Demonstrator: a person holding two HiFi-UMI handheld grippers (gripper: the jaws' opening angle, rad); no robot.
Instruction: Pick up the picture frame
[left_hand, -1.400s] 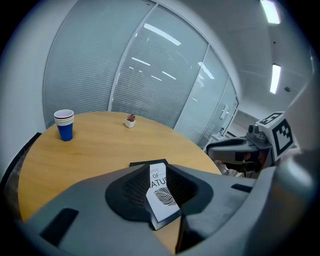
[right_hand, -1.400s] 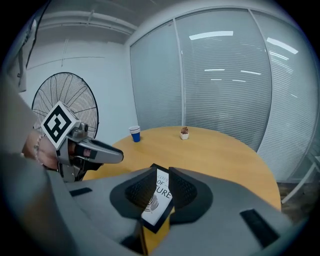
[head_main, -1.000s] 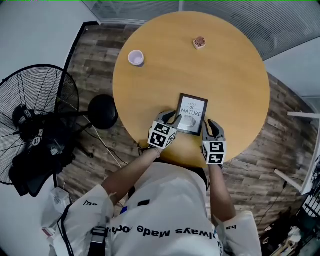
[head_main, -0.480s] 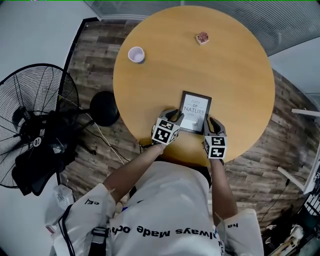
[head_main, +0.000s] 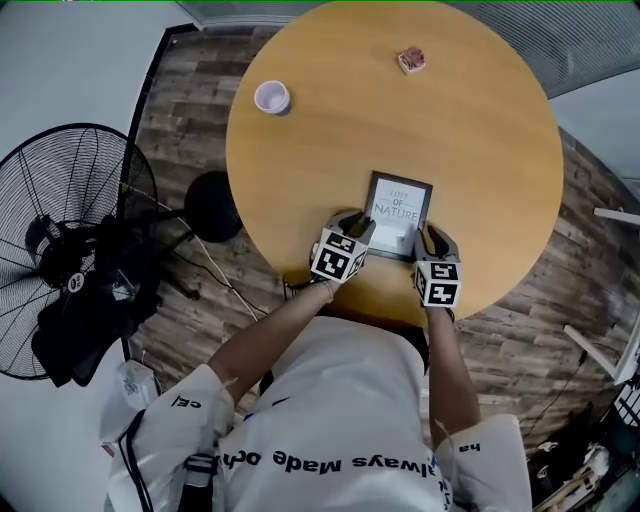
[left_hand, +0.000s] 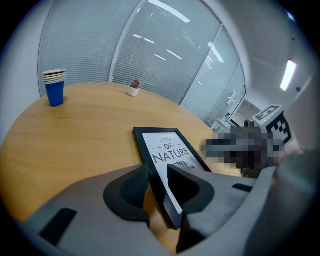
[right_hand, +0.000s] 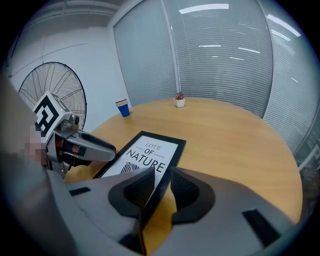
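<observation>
A black picture frame (head_main: 398, 213) with a white print reading "LOVE OF NATURE" lies near the front edge of the round wooden table (head_main: 480, 150). My left gripper (head_main: 358, 226) is shut on its near left corner, and my right gripper (head_main: 431, 240) is shut on its near right corner. In the left gripper view the frame (left_hand: 165, 150) runs edge-on between the pads of the left gripper (left_hand: 159, 182). The right gripper view shows the frame (right_hand: 150, 152) pinched the same way by the right gripper (right_hand: 161, 185). Its near end looks slightly raised.
A stack of paper cups (head_main: 272, 97) (left_hand: 54, 87) stands at the table's far left. A small potted plant (head_main: 411, 60) (right_hand: 179, 100) sits at the far side. A pedestal fan (head_main: 70, 250) stands on the floor to the left. Glass walls with blinds lie beyond.
Both grippers have slid a little further onto the frame's near corners. The head view has shifted, so the table sits higher in the picture.
</observation>
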